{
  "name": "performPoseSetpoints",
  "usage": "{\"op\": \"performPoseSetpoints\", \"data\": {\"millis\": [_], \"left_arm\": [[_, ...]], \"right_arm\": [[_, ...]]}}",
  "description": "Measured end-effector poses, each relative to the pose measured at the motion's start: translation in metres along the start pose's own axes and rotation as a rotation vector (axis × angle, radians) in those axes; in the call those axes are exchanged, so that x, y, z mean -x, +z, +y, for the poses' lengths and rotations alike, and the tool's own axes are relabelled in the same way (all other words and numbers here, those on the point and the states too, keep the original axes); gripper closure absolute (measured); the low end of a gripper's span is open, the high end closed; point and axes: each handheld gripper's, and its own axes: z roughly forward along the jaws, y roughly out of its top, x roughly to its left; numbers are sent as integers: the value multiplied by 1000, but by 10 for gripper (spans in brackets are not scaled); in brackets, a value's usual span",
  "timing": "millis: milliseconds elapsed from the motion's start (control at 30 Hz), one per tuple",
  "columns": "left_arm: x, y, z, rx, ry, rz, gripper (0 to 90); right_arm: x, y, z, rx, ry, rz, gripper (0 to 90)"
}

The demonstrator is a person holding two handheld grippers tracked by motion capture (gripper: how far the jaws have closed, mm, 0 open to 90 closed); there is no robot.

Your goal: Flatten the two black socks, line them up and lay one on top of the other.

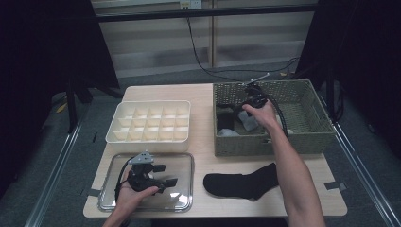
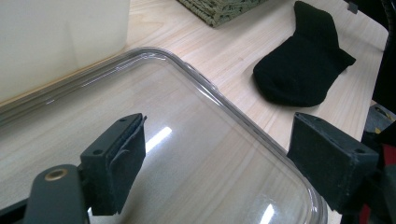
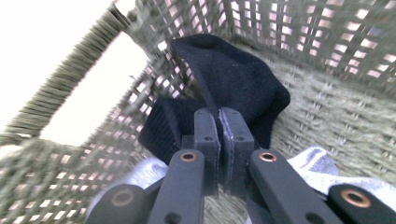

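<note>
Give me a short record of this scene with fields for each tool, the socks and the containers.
right tool: shut on black sock inside basket
left tool: open, over clear lid
second sock: flat on table, in front of the basket
grey socks: in basket under right tool
divider box: left of basket, cells look empty

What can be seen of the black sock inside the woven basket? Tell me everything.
The black knit sock in the basket is soft, dark fabric, bunched and folded rather than flat. It sits at the left end of the olive woven wicker basket, against the wall. The right hand-held gripper has its jaws shut on a fold of it, so part of it hangs from the pads. Light grey socks lie beneath it. Its toe and cuff cannot be told apart.
</note>
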Motion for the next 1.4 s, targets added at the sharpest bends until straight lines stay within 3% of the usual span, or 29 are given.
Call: {"op": "performPoseSetpoints", "data": {"millis": [267, 667, 1400], "left_arm": [[0, 0, 0, 1, 2, 0, 188], [1, 0, 0, 1, 4, 2, 188], [4, -1, 1, 5, 21, -1, 185]], "right_arm": [[3, -26, 0, 135, 7, 53, 867], [-2, -46, 0, 263, 19, 113, 869], [-16, -85, -3, 383, -6, 150, 869]]}}
